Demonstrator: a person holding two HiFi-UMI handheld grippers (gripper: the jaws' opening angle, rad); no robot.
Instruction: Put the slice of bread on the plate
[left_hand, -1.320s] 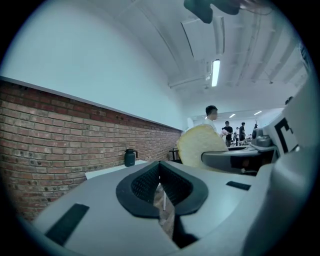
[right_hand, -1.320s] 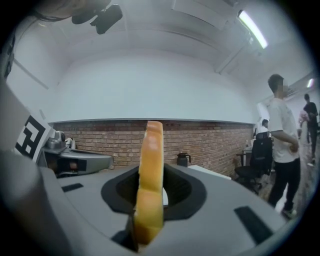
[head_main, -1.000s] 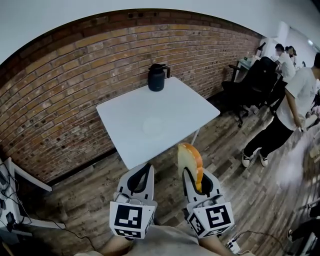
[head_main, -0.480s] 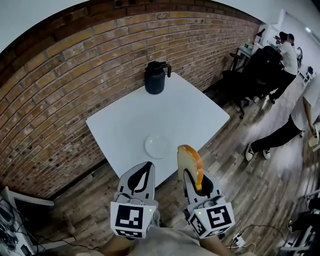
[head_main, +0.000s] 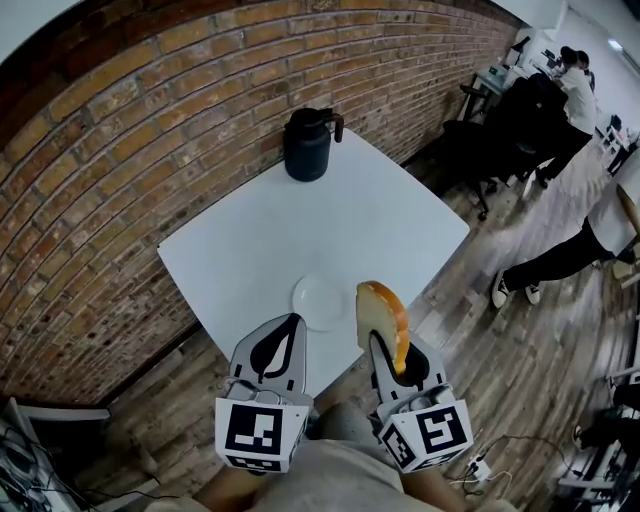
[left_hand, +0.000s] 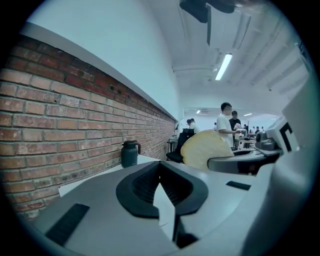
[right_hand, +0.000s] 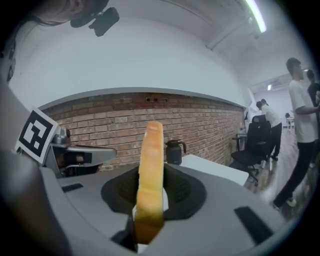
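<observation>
A slice of bread (head_main: 383, 312) with a golden crust stands upright on edge, and my right gripper (head_main: 386, 346) is shut on its lower part. In the right gripper view the bread (right_hand: 151, 175) rises straight up between the dark pads. The small white plate (head_main: 320, 301) lies near the front edge of the white table (head_main: 250, 250), just ahead of both grippers and slightly left of the bread. My left gripper (head_main: 291, 322) is beside the right one, shut with nothing in it; its tips (left_hand: 160, 164) meet in the left gripper view, where the bread (left_hand: 205, 149) shows to the right.
A dark jug (head_main: 307, 146) stands at the table's far corner by the brick wall (head_main: 120, 150). A black office chair (head_main: 520, 130) and people (head_main: 560, 255) are off to the right on the wooden floor. A power strip (head_main: 478, 468) with cables lies at the lower right.
Both grippers and the view have come forward to the table. The plate, faint and far before, now lies just ahead of the jaws. The bread stays clamped upright.
</observation>
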